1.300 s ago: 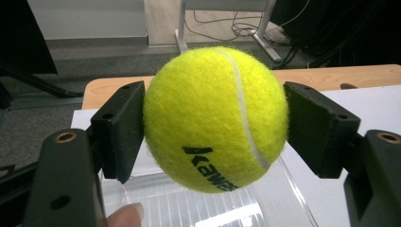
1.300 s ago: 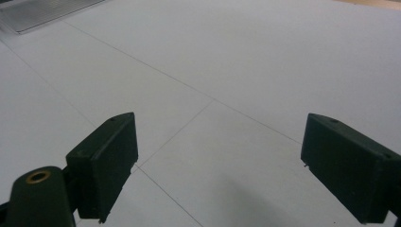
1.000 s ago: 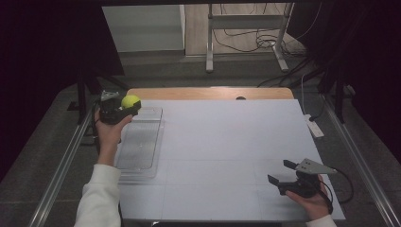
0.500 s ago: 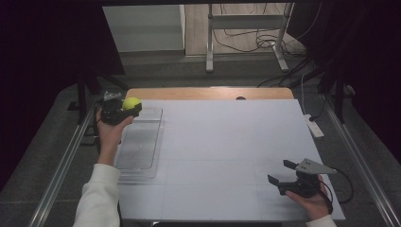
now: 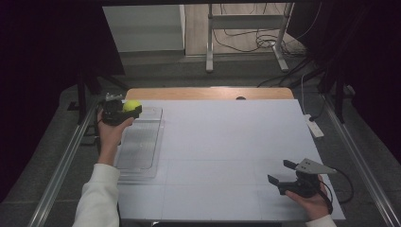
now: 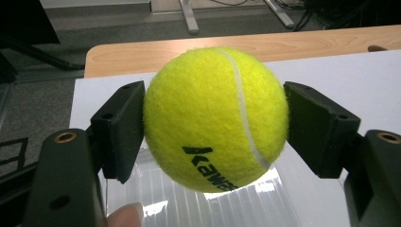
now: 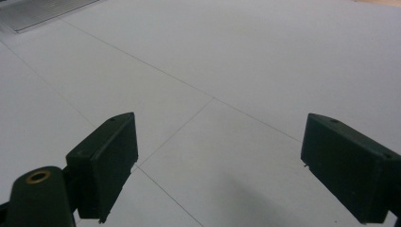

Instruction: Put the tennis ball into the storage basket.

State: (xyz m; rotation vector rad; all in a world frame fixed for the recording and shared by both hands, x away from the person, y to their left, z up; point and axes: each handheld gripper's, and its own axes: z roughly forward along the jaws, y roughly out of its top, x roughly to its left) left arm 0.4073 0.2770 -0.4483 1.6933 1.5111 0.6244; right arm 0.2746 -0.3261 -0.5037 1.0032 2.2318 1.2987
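The ball [image 6: 215,118] is bright yellow-green felt with a curved white seam and black lettering near its underside. The black pads [image 6: 120,127] pressing on it are matt, with brass-coloured rings on the bodies behind them. The tray [image 5: 142,142] is clear plastic with fine ribbing. The table [image 5: 227,151] is pale white, crossed by thin grey lines, with a light wood strip along its far edge

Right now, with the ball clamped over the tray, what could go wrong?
The left gripper holds the tennis ball only at its two sides, so the round, fuzzy ball could roll out if the hand tilts. It hangs near the far end of the clear tray, so a drop might bounce past the low rim onto the table. The right gripper sits too far off to catch it.
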